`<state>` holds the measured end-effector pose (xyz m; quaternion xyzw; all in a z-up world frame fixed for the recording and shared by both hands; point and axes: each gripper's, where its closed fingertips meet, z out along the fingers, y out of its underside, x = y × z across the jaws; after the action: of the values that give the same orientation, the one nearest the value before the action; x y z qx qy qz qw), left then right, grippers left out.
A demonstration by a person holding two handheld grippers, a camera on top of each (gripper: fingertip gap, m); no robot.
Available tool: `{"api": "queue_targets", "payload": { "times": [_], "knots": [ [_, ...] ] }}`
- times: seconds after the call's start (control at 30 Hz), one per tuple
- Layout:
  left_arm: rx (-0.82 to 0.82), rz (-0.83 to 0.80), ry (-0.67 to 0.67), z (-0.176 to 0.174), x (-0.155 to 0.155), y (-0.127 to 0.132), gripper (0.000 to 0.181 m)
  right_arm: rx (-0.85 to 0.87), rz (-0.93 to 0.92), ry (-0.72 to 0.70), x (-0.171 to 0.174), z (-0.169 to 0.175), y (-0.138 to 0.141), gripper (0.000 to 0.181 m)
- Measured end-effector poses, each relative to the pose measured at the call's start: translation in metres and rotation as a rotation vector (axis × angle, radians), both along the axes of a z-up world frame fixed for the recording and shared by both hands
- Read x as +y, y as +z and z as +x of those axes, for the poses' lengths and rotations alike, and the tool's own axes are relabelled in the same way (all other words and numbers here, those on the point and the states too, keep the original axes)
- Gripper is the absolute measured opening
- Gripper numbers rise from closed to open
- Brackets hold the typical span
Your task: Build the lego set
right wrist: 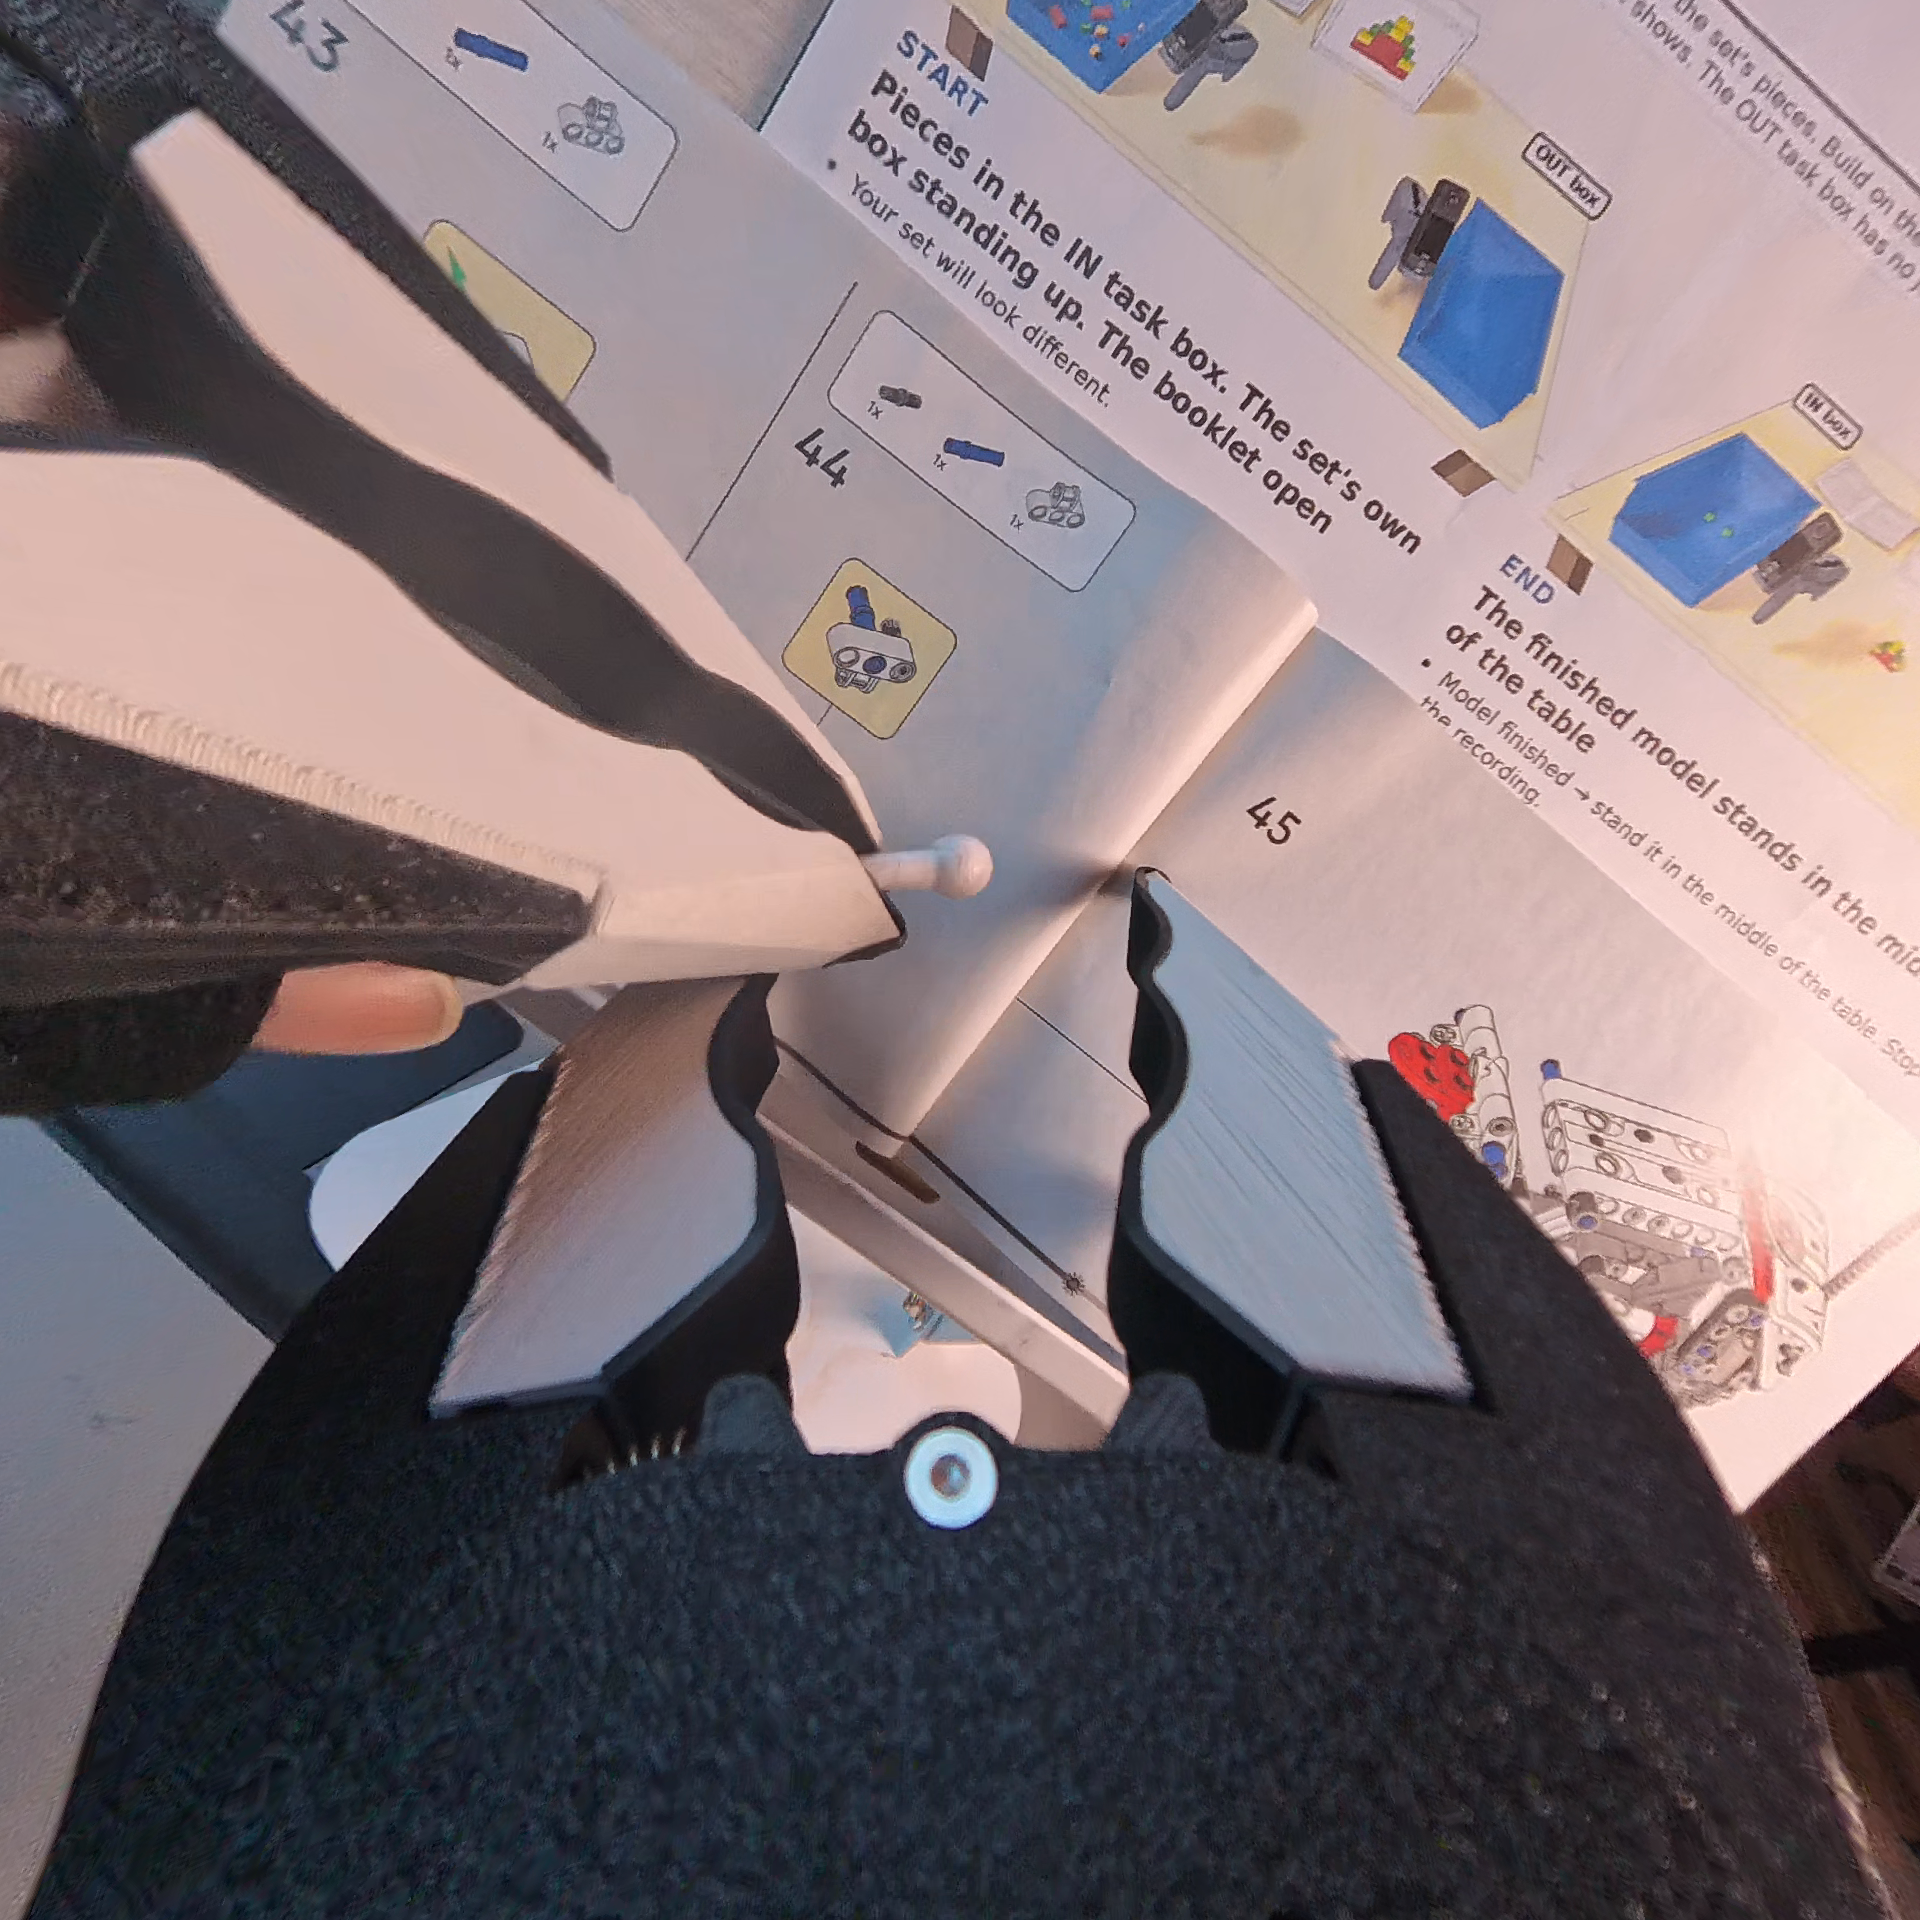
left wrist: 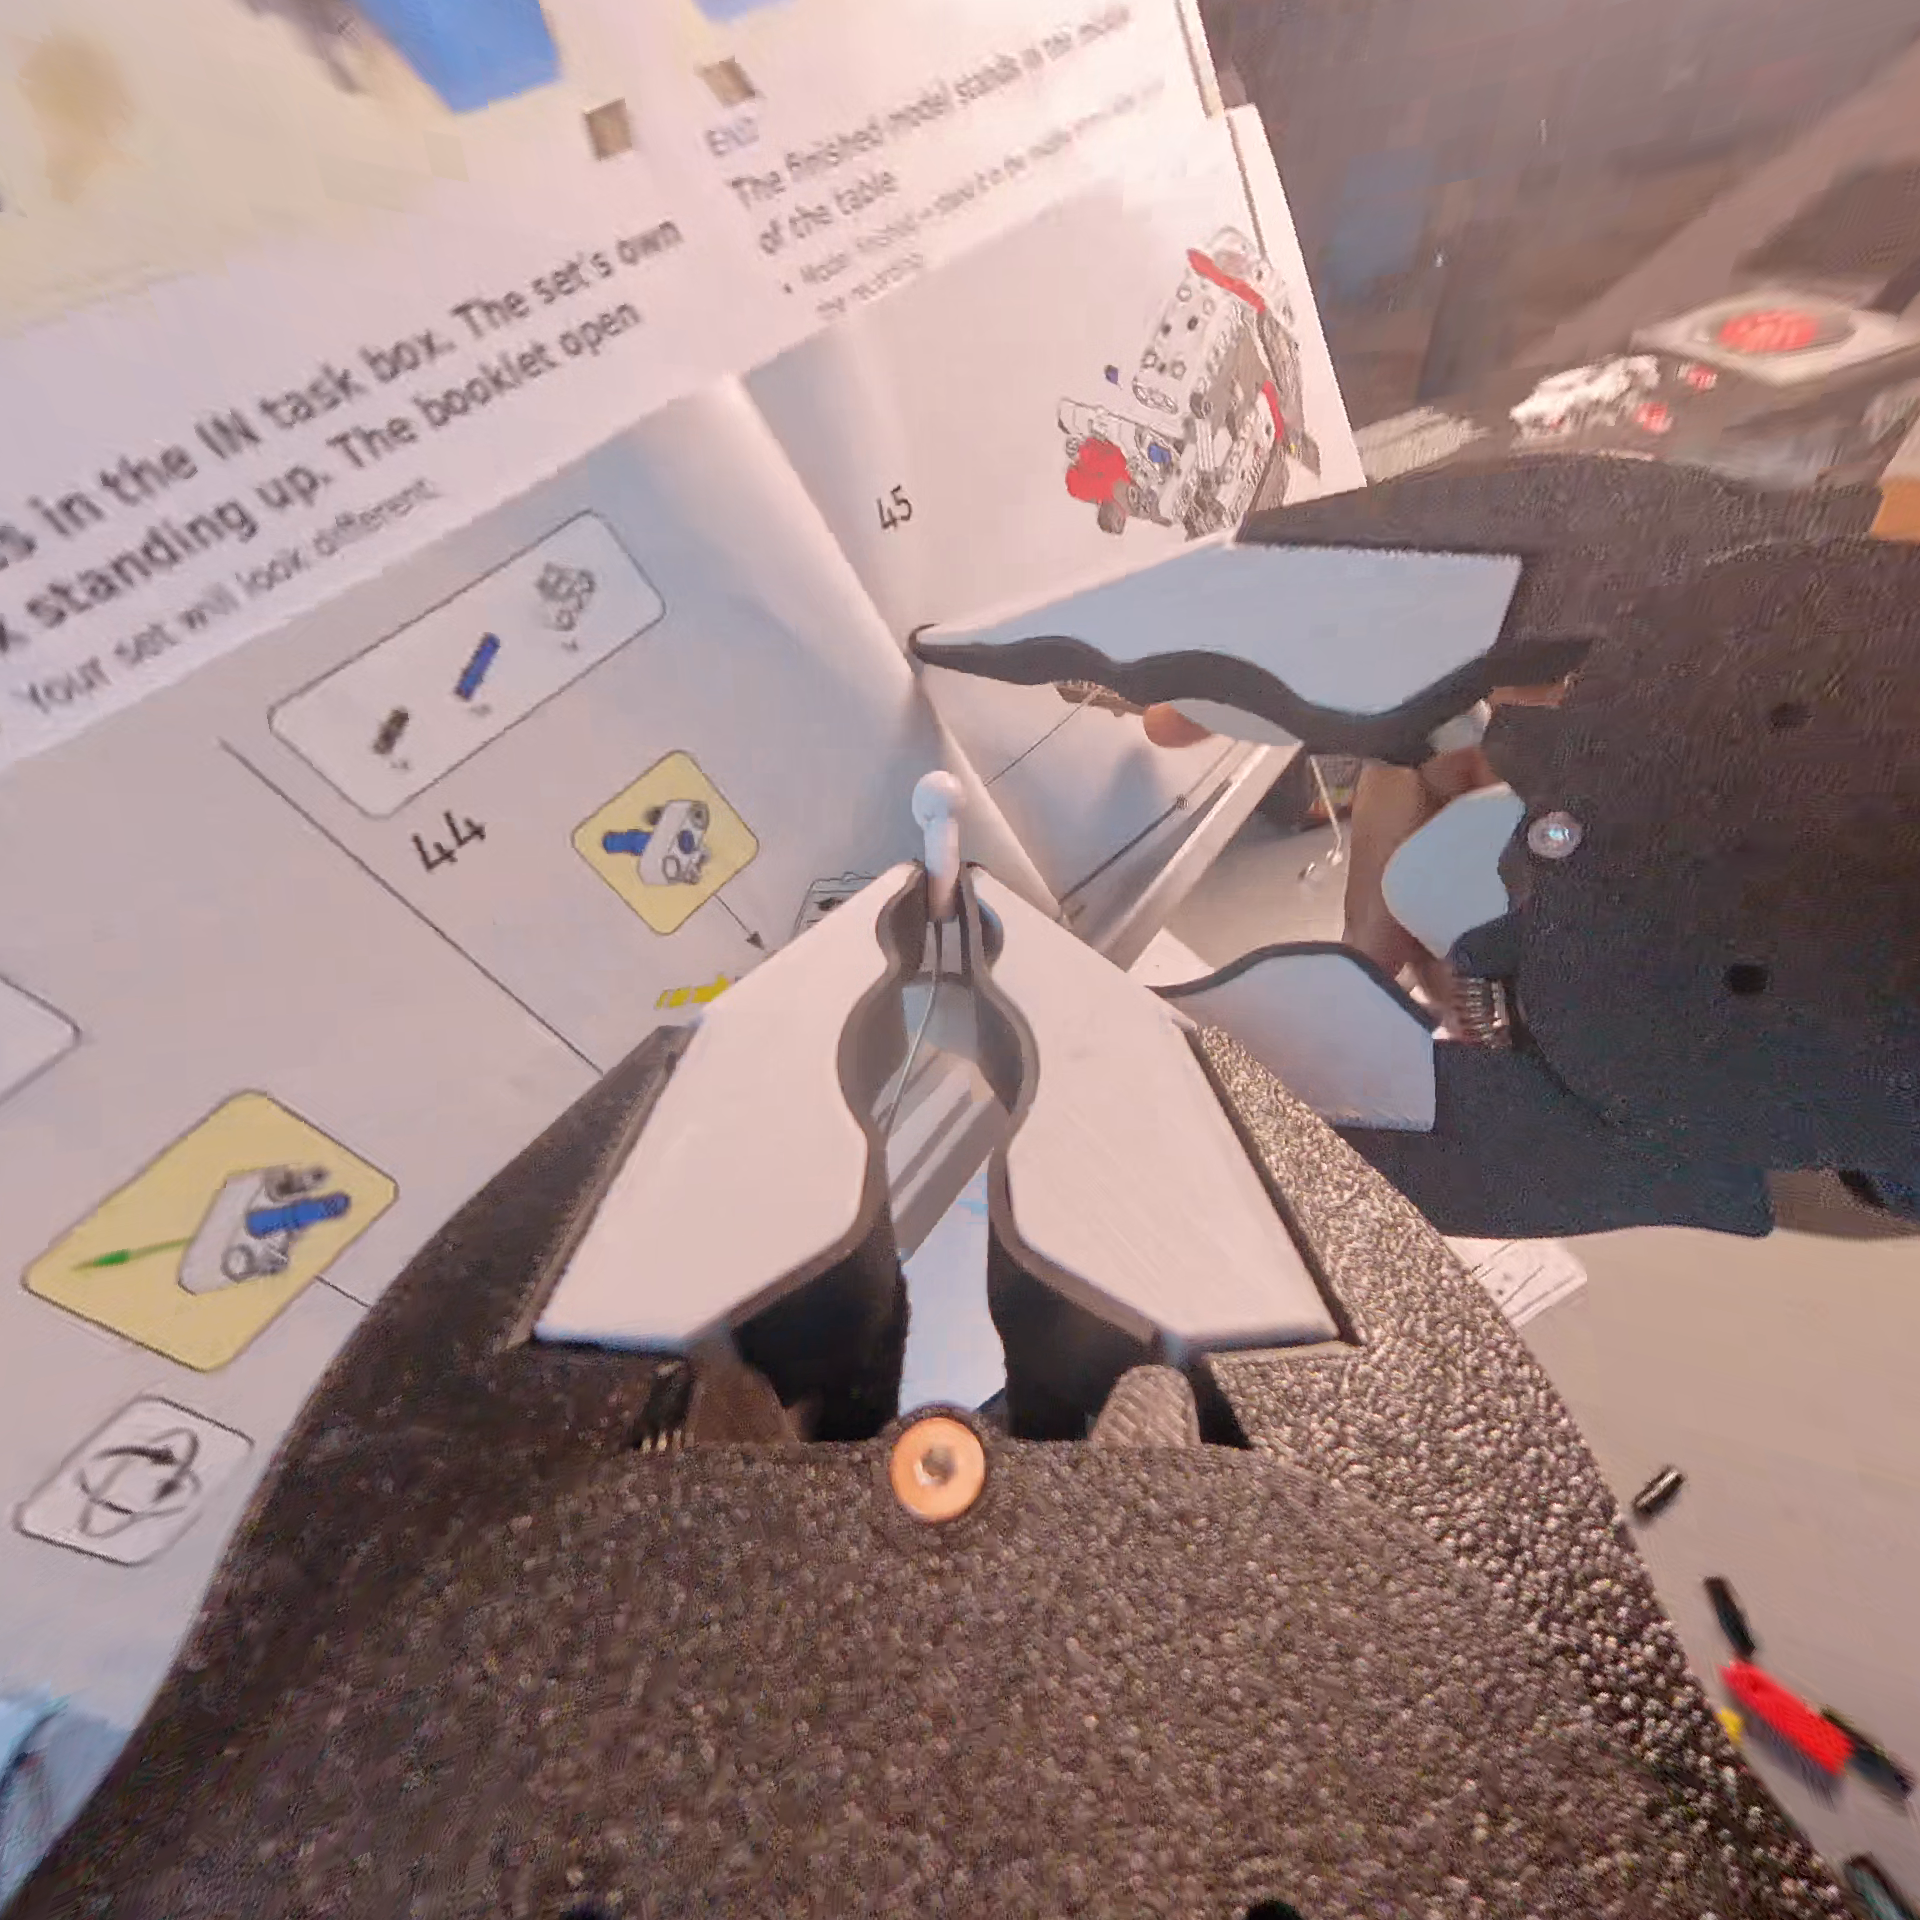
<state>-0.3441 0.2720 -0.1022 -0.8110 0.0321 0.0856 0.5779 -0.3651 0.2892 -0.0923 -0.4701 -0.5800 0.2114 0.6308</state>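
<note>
L claw pinching pin, R claw open, both up at booklet.

L claw [left wrist: 940,883] fully closed on white ball pin [left wrist: 938,821], ball end poking out at frame ctr. Probably held up against booklet [left wrist: 499,935] to check the part. R claw [right wrist: 951,935] gapes empty just beside pin [right wrist: 935,865]; little room before the page. Loose pcs [left wrist: 1782,1714] on tabletop, lower right.

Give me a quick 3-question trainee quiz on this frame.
1. True or false: the left gripper is shut on a small white ball-ended pin.
2. The right gripper is: A) open and empty, B) shut on a red brick.
3. What stands open behind both grippers?

Key: 1 true. 2 A. 3 the instruction booklet, standing in front of a printed task sheet.
</note>
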Motion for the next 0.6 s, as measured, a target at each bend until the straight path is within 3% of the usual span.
{"api": "queue_targets", "payload": {
  "times": [0.13,0.2,0.33,0.4,0.5,0.6],
  "knots": [
    [0.081,-0.124,-0.107,0.005,0.002,-0.009,0.006,0.019,0.039,0.038,-0.002,0.003,-0.004,0.072],
    [0.137,-0.185,-0.094,-0.002,0.004,-0.015,0.005,0.003,0.035,0.078,-0.007,0.005,-0.008,0.087],
    [0.201,-0.239,-0.109,-0.002,0.004,-0.018,0.013,0.011,0.076,0.122,-0.013,0.026,-0.008,0.091],
    [0.157,-0.223,-0.125,0.007,0.002,-0.012,0.028,0.053,0.055,0.13,-0.009,0.046,-0.002,0.088],
    [0.162,-0.114,-0.131,0.021,0.002,0.01,0.024,0.086,0.014,0.099,0.009,0.079,-0.001,0.076],
    [0.244,-0.141,-0.158,0.037,0.013,0.009,0.023,0.039,0.022,0.056,0.031,0.103,-0.017,0.059]
  ]
}}
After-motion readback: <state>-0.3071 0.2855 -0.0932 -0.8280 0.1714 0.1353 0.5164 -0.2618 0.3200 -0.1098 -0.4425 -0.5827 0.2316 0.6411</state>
